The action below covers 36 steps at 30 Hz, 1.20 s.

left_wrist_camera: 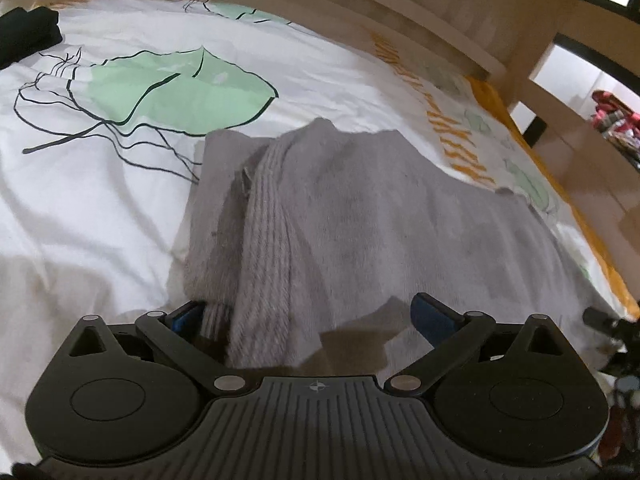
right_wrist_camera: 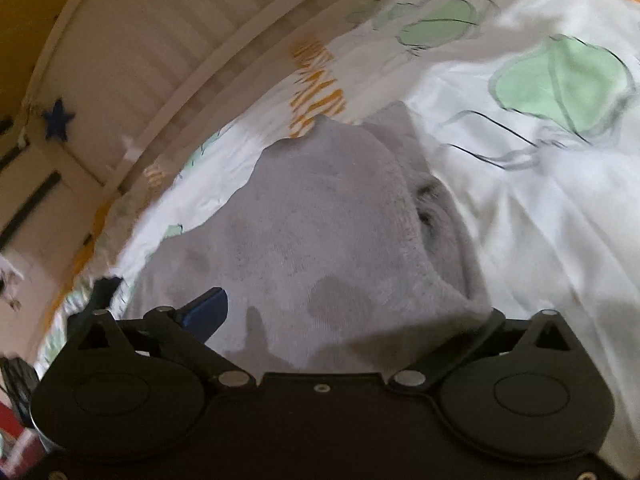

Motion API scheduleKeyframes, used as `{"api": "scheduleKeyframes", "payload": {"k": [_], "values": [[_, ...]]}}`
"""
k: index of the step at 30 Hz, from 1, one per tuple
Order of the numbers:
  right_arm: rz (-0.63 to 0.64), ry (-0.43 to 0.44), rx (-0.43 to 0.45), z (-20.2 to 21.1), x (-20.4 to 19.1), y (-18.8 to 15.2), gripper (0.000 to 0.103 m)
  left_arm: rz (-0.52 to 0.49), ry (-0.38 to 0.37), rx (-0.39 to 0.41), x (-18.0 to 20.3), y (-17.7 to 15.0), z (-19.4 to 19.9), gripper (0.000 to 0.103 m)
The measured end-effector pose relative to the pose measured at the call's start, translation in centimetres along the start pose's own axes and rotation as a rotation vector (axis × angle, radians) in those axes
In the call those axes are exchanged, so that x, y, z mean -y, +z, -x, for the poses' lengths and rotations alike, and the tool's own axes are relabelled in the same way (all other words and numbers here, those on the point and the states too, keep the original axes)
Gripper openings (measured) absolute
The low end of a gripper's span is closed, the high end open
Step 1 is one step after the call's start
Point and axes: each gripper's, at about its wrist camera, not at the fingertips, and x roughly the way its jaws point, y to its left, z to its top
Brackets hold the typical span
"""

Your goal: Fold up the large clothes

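- Grey garment is seen lying partly folded on the leaf-print bedsheet, near the bed's orange-trimmed side edge; its long axis runs away from both cameras.
- A ribbed band is draped along its left side and reaches down between the fingers of the left gripper.
- Left gripper: jaws spread wide, nothing pinched.
- Right gripper: jaws fully apart, cloth under and between them, its right finger hidden by cloth.
- Both are judged equally near the close edge.
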Motion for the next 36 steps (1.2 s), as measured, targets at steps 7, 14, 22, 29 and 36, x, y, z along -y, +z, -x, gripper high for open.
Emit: {"api": "scheduleKeyframes", "payload": {"k": [7,14,22,29,36], "values": [[0.077,-0.033,0.015,0.0,-0.6,-0.2,0.047,0.015,0.035,0.011,-0.3,0.2,1.0,0.027],[0.100,-0.103,-0.021,1.3,-1.9,0.4,0.014,-0.090,0.059,0.043,2.1,0.4,4.2,0.017],[0.058,-0.091,-0.065,6.4,-4.3,-0.3,0.013,-0.012,0.005,-0.013,0.5,-1.2,10.3,0.017],[0.063,-0.085,-0.205,11.0,-5.0,-4.7,0.014,-0.054,0.014,-0.123,-1.1,-5.8,14.5,0.017],[0.025,-0.193,-0.283,11.6,-2.9,-7.4,0.037,-0.063,0.190,-0.102,-2.9,-7.4,14.5,0.038]]}}
